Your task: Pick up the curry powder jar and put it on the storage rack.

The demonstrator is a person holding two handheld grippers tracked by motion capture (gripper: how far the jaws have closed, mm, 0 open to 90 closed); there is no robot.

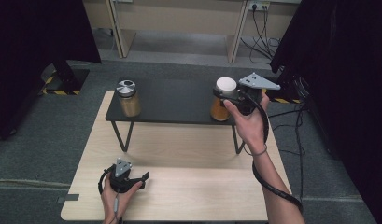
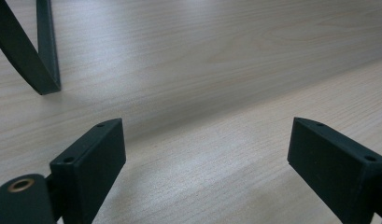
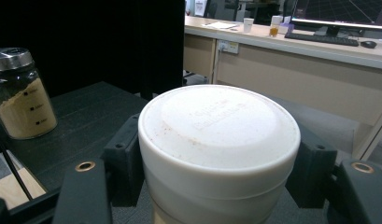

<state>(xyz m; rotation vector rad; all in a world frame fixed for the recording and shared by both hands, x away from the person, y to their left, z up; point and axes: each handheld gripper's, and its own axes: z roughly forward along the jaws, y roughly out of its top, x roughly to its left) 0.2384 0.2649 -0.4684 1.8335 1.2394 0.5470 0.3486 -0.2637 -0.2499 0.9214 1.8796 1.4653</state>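
White-lidded jar (image 1: pixel 222 100) with an orange-brown filling stands at the right end of the black raised shelf (image 1: pixel 174 100), and my right jaws (image 1: pixel 224 96) are clamped on it just under its lid. Seen from my right gripper view, the white lid (image 3: pixel 219 123) sits between the two black jaw pads, one pressing on each side of the jar's neck, with faint embossed lettering on the lid's flat top. My right hand (image 1: pixel 249 123) holds that gripper level at shelf height, its cable (image 1: pixel 272 186) trailing down along my forearm. A second jar (image 1: pixel 128 99), glass with a metal lid and a tan powder inside, stands at the left end of the same shelf, well apart from the first; it appears at the left edge of my right gripper view (image 3: pixel 20 95). My left jaws (image 1: pixel 141 178) stand wide apart with nothing between them, resting low on the pale wooden counter (image 1: pixel 188 186) near its front edge. In my left gripper view, bare wood grain lies between the pads, and one black shelf leg (image 2: pixel 37 51) meets the counter at upper left.
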